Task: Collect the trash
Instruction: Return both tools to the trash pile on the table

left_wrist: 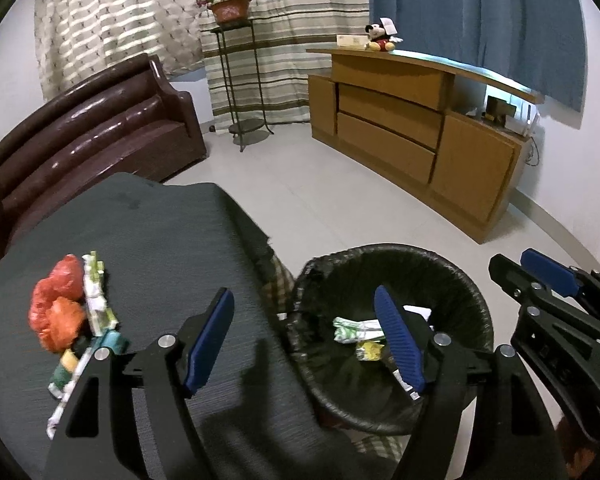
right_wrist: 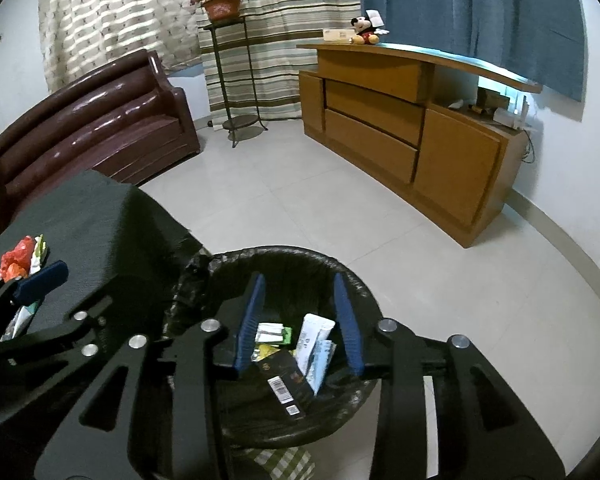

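Mid-collection: right gripper [right_wrist: 300,320] hangs over the bin [right_wrist: 364,292], jaws open, empty, wrappers [right_wrist: 314,344] already inside; left gripper [left_wrist: 304,340], jaws wide, should next reach left for the trash pile [left_wrist: 72,312] on the bench [left_wrist: 160,232].

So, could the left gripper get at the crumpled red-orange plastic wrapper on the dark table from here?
Probably yes. The left gripper is open and holds nothing, and the crumpled red-orange plastic wrapper lies uncovered on the dark table just to its left, with nothing between them.

Black left gripper [left_wrist: 304,336]; ribbed blue jaws; silver screws.
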### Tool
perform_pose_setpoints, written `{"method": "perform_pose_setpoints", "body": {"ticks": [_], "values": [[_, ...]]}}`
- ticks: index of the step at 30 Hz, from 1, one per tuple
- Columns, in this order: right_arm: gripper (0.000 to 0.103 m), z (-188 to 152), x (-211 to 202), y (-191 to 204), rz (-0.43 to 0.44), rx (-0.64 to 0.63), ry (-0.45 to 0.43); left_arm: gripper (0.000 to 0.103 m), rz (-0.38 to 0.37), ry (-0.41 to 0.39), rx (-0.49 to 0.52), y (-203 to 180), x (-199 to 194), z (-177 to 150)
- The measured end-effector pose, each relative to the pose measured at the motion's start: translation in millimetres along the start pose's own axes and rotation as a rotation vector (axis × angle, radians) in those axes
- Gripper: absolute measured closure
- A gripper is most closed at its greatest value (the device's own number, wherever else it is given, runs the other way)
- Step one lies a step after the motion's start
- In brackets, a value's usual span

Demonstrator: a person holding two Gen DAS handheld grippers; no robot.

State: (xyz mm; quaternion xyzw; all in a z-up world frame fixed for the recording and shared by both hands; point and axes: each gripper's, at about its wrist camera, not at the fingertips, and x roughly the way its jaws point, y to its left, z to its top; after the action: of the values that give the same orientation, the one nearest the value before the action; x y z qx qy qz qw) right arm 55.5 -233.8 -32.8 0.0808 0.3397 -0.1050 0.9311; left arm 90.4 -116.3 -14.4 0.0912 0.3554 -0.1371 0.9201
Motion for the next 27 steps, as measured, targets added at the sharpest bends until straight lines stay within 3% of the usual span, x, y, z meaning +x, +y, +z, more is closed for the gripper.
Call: {"method": "perform_pose_setpoints", "body": {"ticks": [14,27], "values": [[0.066,-9,-11,89,0.121,-0.138,0.021,0.032,0.128,-0.008,-0.092,94,-42,-29],[0.066,-32,-26,185,0.242,-0.278,0.063,0.032,0.248,0.032,-0.217,180,-65,-72]]}}
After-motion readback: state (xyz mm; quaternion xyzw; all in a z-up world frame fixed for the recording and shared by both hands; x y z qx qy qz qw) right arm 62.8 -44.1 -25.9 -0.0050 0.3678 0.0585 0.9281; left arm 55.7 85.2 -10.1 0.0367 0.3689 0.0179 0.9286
